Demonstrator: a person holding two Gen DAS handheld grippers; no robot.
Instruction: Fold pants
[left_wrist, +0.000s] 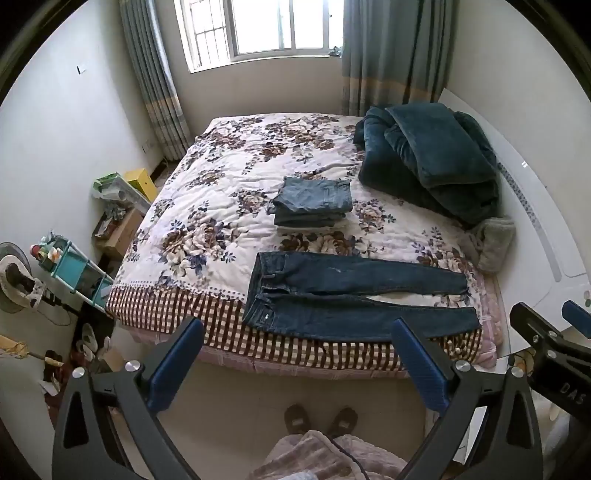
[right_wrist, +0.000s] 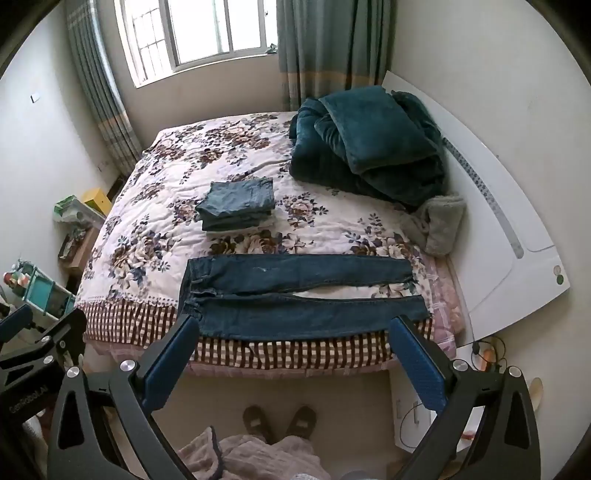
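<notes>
Pants: dark blue jeans lie flat and unfolded along the near edge of the bed, both legs stretched out side by side.
Long axis: runs left to right across the bed, from about 9 o'clock to 3 o'clock as I stand at the bedside.
Which way they point: waistband toward 9 o'clock, cuffs toward 3 o'clock; a thin gap opens between the two legs near the cuffs.
Near leg: sits on the checkered border of the bedcover, right at the mattress edge.
Left gripper: held over the floor short of the bed, fingers spread wide, nothing between them; the jeans' waist end lies ahead at about 12 o'clock.
Right gripper: likewise off the bed, fingers spread wide and empty; the near leg lies just ahead of its tips, though with the fisheye bend I can't say how close.
Folded stack: a pile of folded denim sits further in on the bed, at 12 o'clock from the jeans and apart from them.
Blanket: a teal plush heap at about 2 o'clock, by the white headboard.
Grey fleece item: bunched just below the blanket, near the cuff end.
Slippers: the person's feet on the floor at 6 o'clock.
</notes>
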